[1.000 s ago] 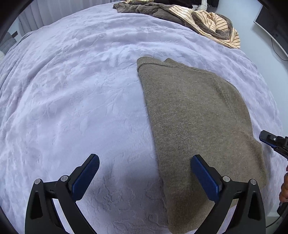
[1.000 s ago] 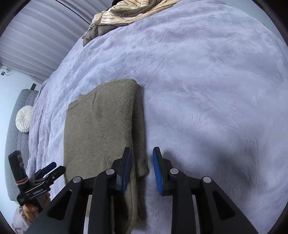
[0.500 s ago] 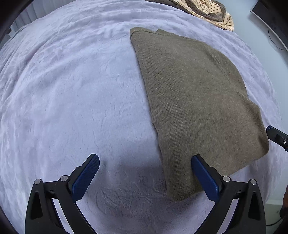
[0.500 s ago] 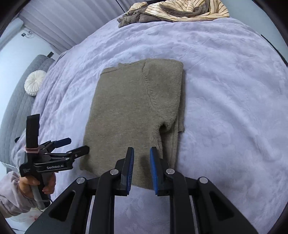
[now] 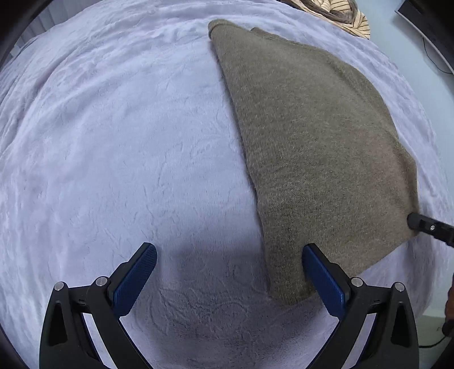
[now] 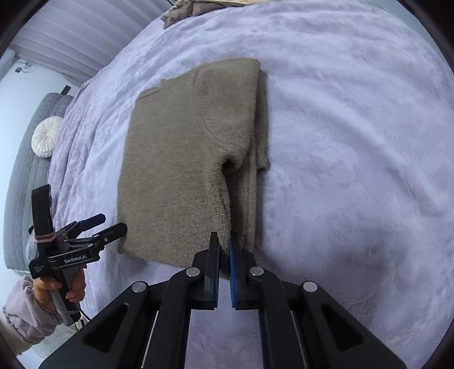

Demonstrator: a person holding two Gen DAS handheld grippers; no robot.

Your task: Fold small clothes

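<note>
So from the left wrist view, the left gripper (image 5: 229, 276) has its fingers spread wide with nothing between them, hovering over the lavender blanket (image 5: 113, 142). Its right blue pad (image 5: 323, 283) sits over the near left corner of the folded olive sweater (image 5: 317, 142), which lies flat on the blanket off to the right side of the frame. You can see a black tip of the right gripper (image 5: 428, 227) poking in at the sweater's near right corner. Way up top there's a striped clothes pile (image 5: 346, 14) at the far edge of the bed.

Over in the right wrist view, the right gripper (image 6: 224, 255) has its fingers pinched nearly together on the near edge of the sweater (image 6: 184, 156), right where the folded-over sleeve layer runs along its right side. The left gripper (image 6: 99, 227) is at the sweater's near left corner, fingers apart, held in the person's left hand (image 6: 65, 286). A round white cushion (image 6: 46, 136) sits on a gray headboard (image 6: 22, 176) at the left
</note>
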